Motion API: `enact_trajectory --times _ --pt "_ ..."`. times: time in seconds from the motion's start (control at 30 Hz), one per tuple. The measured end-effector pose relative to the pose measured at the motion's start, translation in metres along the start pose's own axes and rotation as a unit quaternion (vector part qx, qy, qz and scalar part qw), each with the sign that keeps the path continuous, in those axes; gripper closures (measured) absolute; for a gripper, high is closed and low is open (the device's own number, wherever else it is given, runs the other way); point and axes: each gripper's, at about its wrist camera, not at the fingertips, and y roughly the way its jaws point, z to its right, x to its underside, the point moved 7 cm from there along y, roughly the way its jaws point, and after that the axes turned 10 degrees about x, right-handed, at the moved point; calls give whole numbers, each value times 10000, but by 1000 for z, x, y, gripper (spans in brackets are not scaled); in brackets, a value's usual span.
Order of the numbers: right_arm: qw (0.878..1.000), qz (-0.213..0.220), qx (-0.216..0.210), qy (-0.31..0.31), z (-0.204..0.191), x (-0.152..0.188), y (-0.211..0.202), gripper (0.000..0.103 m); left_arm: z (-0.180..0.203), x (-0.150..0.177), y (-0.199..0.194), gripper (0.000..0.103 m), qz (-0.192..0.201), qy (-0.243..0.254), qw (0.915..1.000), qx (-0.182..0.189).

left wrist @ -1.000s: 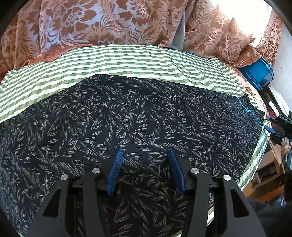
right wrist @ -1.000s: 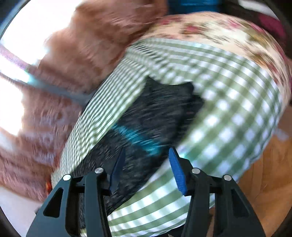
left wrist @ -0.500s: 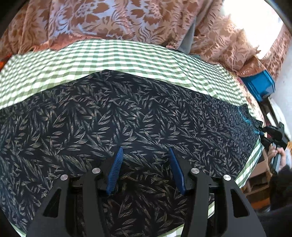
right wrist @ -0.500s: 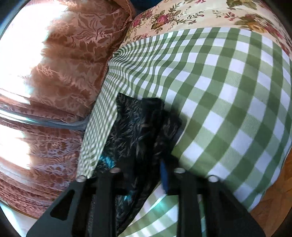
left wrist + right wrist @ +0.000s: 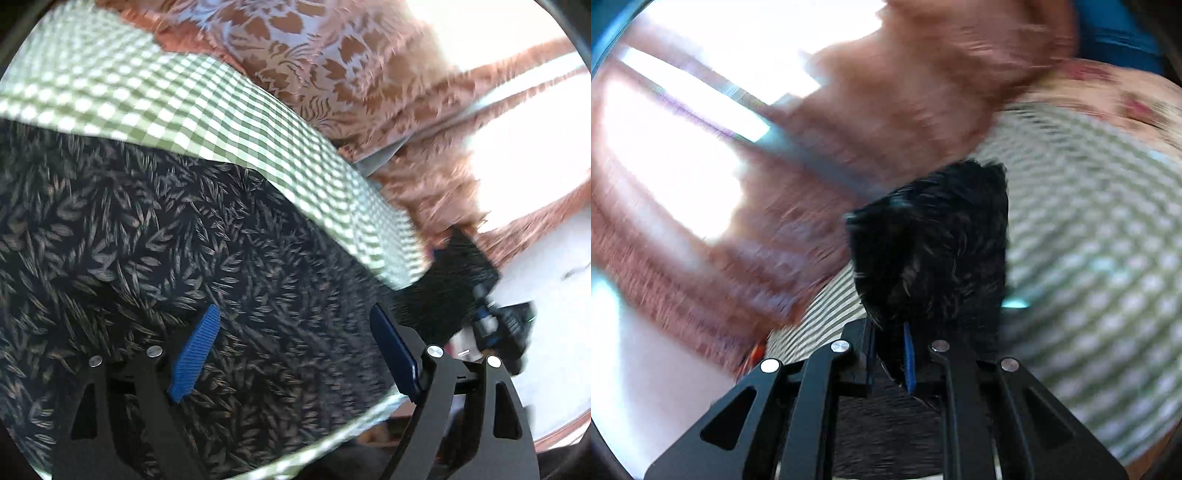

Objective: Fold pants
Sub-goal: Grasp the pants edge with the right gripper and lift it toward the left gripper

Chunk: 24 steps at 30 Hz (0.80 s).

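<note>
gripping the pants [image 5: 931, 251], the right gripper [image 5: 890, 354] shows no legible writing.

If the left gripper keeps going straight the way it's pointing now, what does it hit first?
Most likely the pants. The left gripper is open and the dark leaf-print fabric fills the view between and ahead of its fingers, lying on the green checked cloth. How far off it is can't be judged.

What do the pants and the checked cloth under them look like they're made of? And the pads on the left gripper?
The pants look like thin, soft woven fabric, matte, printed with pale leaves on dark; the end held by the right gripper bunches limply. The checked cloth looks like a woven green-and-white tablecloth, possibly cotton. The left gripper has blue ribbed pads, likely rubber or plastic.
</note>
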Motion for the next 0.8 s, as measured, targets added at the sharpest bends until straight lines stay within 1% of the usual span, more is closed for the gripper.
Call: enact_trajectory --times 0.07,0.1,0.13,0.17,0.2,0.23,0.3,0.37,0.4,0.43,0.5,0.57,0.63,0.67,0.7,0.77,0.8 --pt "9984 -275 -320 -369 -39 17 16 92 -4 0 -5 21 87 -340 9988 332" --pt "9952 -507 -551 -636 -67 33 30 92 -4 0 -6 21 98 -405 9984 392" --pt "9918 -680 -687 -832 -85 46 39 92 -4 1 -7 21 84 -440 9980 439" --pt "9877 -866 -803 -1026 -102 60 49 92 -4 3 -6 21 64 -481 9976 500" --pt "9801 -1167 -945 -1298 -124 84 64 92 -4 6 -4 21 17 -555 9966 608" --pt "9743 -1380 -1007 -1467 -136 101 74 92 -3 8 -2 21 -41 -589 9959 680" --pt "9608 -1798 -996 -1862 -155 139 96 92 0 14 4 21 -177 -544 9958 722" --pt "9428 -2257 -846 -2302 -165 186 118 92 3 20 14 21 -362 -496 9953 755" --pt "9366 -2356 -722 -2490 -165 202 125 92 3 24 19 21 -428 -514 9947 777" --pt "9303 -2433 -591 -2682 -164 216 131 92 4 25 24 23 -509 -521 9942 792" --pt "9232 -2530 -436 -2860 -160 231 136 92 7 27 34 25 -647 -489 9937 772" --pt "9161 -2450 -265 -3161 -156 243 135 92 10 26 47 26 -771 -515 9924 809" --pt "9158 -2330 -343 -3253 -158 248 129 92 12 25 60 29 -887 -536 9916 772" --pt "9156 -2262 -358 -3305 -160 248 127 91 11 25 67 30 -948 -540 9919 655" --pt "9136 -2159 -363 -3425 -162 250 125 89 9 24 70 34 -989 -550 9921 550" --pt "9097 -2249 -417 -3467 -160 259 124 80 8 24 77 42 -1045 -491 9926 382" --pt "9076 -2298 -459 -3483 -161 264 125 79 7 24 76 53 -1048 -435 9931 295"
